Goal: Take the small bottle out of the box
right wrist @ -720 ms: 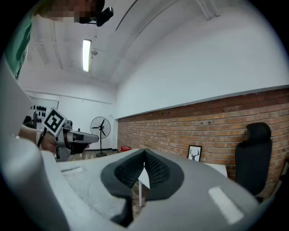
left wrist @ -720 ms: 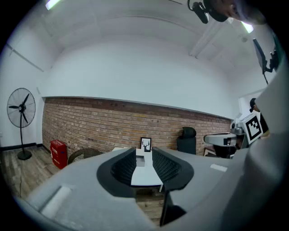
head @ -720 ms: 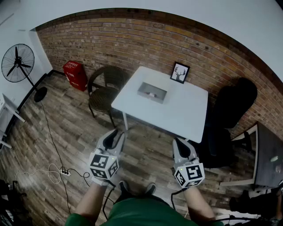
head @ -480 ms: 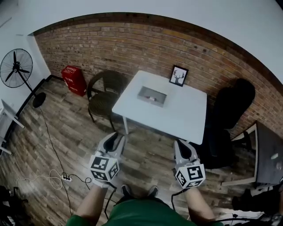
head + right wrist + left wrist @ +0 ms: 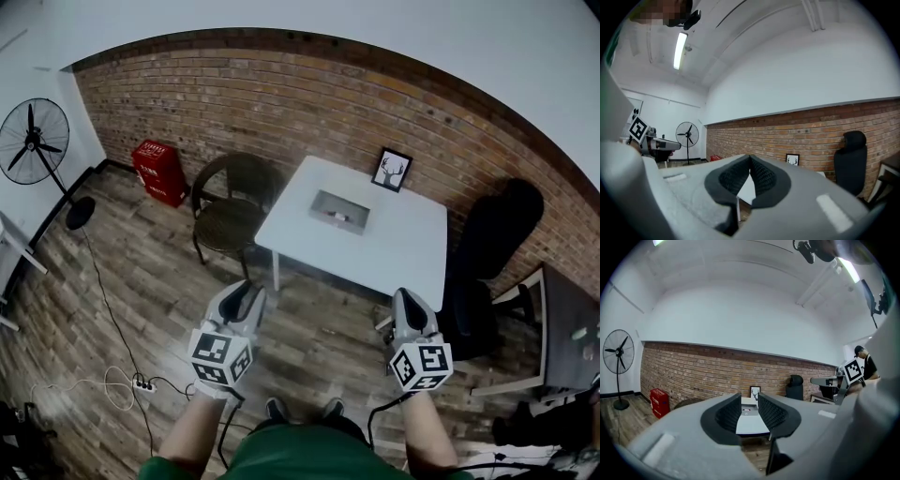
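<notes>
A shallow grey box [image 5: 339, 211] lies on the white table [image 5: 394, 253] across the room. A small pale object [image 5: 338, 217] shows inside it, too small to make out. Both grippers are held level over the wooden floor, well short of the table. My left gripper [image 5: 246, 292] is open with nothing between its jaws. In the left gripper view the left gripper [image 5: 750, 399] frames the table [image 5: 751, 425] and the box [image 5: 749, 411]. My right gripper [image 5: 410, 302] is shut, and in the right gripper view the right gripper [image 5: 750, 158] shows its tips touching, empty.
A wicker chair [image 5: 234, 202] stands left of the table and a black office chair [image 5: 492, 253] to its right. A framed picture [image 5: 391, 170] leans on the brick wall. A red crate [image 5: 159, 172], a standing fan [image 5: 36, 141] and floor cables [image 5: 112, 375] lie at the left.
The head view has swung, so the table and box sit further right and lower in the picture. The right gripper has shifted a little right. The left gripper holds its place.
</notes>
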Tool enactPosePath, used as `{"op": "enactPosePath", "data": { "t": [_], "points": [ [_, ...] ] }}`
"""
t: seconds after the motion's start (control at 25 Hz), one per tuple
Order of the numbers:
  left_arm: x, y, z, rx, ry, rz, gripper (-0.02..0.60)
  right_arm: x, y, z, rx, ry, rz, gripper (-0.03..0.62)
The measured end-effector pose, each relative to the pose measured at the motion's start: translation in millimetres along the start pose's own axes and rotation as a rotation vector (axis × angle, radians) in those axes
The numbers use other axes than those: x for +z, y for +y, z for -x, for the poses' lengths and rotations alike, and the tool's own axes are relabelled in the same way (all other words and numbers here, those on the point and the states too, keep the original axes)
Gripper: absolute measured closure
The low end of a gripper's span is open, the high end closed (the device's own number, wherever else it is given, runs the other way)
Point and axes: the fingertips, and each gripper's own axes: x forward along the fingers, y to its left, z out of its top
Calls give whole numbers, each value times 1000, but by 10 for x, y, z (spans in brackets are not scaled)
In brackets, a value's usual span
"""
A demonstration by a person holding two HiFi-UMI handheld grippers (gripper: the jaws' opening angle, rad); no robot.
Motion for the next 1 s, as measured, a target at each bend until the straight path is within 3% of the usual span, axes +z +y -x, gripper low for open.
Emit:
{"op": "enactPosePath", "data": {
  "t": [0.32, 0.64, 1.0],
  "points": [
    [-45, 463, 167, 15, -4, 12, 463, 25, 252, -148, -29, 6, 18, 591],
    [190, 698, -221, 18, -24, -78, 465, 64, 104, -510, -36, -7, 26, 591],
    [337, 906, -685, 75, -34, -68, 469, 162, -134, -1115, 1, -49, 2, 591]
  ]
}}
